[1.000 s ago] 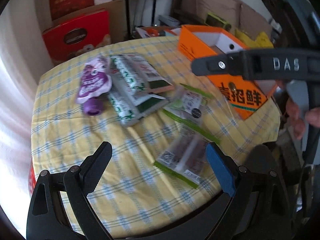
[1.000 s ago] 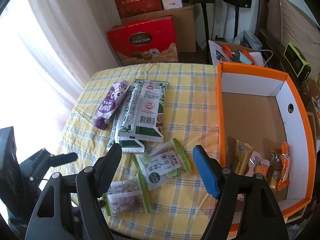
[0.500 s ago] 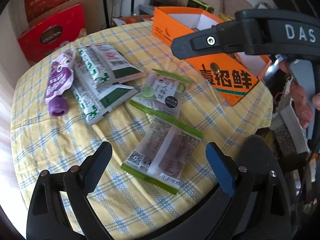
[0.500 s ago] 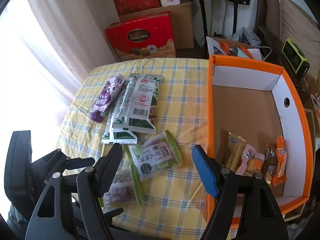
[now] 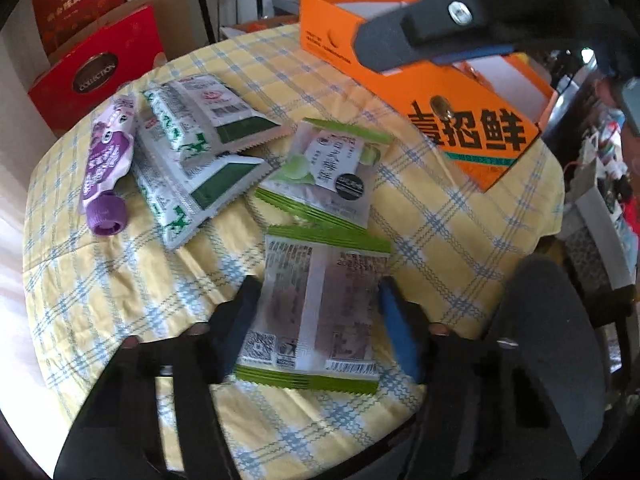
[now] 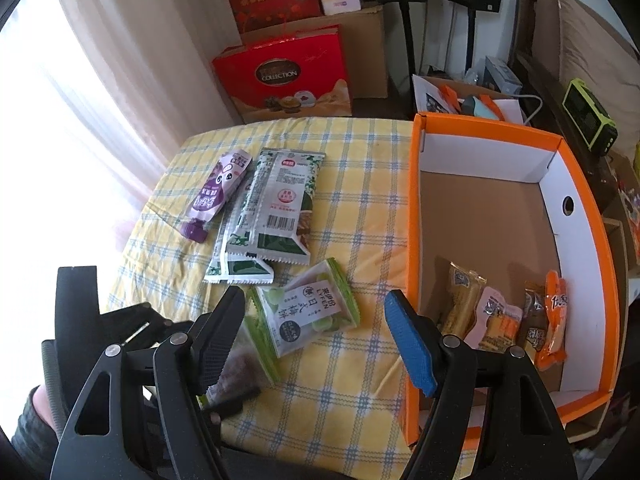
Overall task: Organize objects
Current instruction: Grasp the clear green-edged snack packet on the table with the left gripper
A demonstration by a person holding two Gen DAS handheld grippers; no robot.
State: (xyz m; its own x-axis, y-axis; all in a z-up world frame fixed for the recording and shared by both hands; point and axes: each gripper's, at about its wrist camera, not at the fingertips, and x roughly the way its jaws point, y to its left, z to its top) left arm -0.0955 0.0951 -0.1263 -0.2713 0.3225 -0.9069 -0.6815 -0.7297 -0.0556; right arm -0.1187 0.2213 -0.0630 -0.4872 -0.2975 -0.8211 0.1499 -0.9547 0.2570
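Left gripper: the left gripper [image 5: 316, 300] is pointing steeply down at the table's near edge, its jaws having just been closing, with the purple-filled snack packet [image 5: 320, 312] between them; the pads are sitting at the packet's two long sides, and it is looking gripped.
Packet's axis: its long axis is running away from the gripper, green crimped ends near and far, so the jaws are spanning its short width.
Right gripper: the right gripper [image 6: 316, 328] is hovering unclenched and empty above the green mochi packet [image 6: 308, 312], nearer the box than the left.
Destination: the orange box [image 6: 412, 216] is lying to the right of the held packet, several snacks already resting in its near end.
In the way: the box's near wall is standing between packet and interior, and the right gripper is hanging over that path, so the carry is likely needing a lift.
Others waiting: two green-and-white sachets [image 5: 200, 152] and a purple pouch [image 5: 106, 160] are lying farther off on the checked cloth [image 5: 100, 288].
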